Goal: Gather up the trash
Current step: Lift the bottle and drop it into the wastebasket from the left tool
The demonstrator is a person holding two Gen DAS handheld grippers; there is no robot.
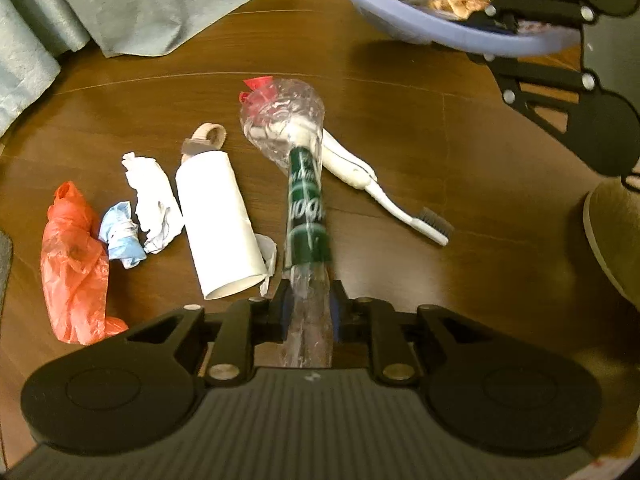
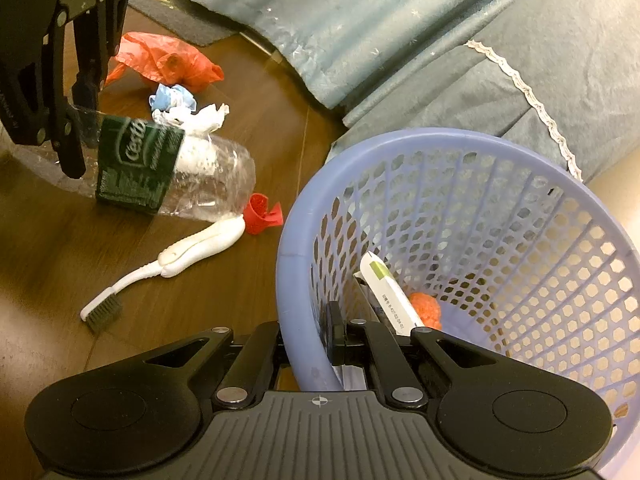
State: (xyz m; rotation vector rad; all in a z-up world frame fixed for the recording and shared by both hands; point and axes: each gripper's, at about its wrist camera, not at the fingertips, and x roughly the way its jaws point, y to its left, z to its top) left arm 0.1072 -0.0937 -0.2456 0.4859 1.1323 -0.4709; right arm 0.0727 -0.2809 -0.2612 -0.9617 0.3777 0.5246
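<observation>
**Operator:** Status of left tool [image 1: 310,312]?

**Inspector:** Clenched on the flattened clear plastic bottle [image 1: 306,200], at the end opposite the red cap [image 1: 256,88]. The bottle's green label [image 2: 138,164] faces the right wrist camera. The bottle extends from the tool over the wooden floor [image 1: 460,240].

**Operator:** Right tool [image 2: 320,344]?

**Inspector:** Clamped on the near rim of the lilac mesh basket [image 2: 288,280], one finger inside the wall, one outside. The basket is tilted and holds a white carton [image 2: 386,292] and an orange wad [image 2: 426,308].

**Operator:** Items outside the basket?

**Inspector:** White toothbrush [image 1: 376,192] beside the bottle, touching its cap end. Cardboard tube [image 1: 216,220], white tissue [image 1: 154,200], blue wad [image 1: 120,236] and red plastic bag [image 1: 74,268] lie in a row on the floor. Blue-grey fabric [image 2: 440,40] borders the area.
</observation>
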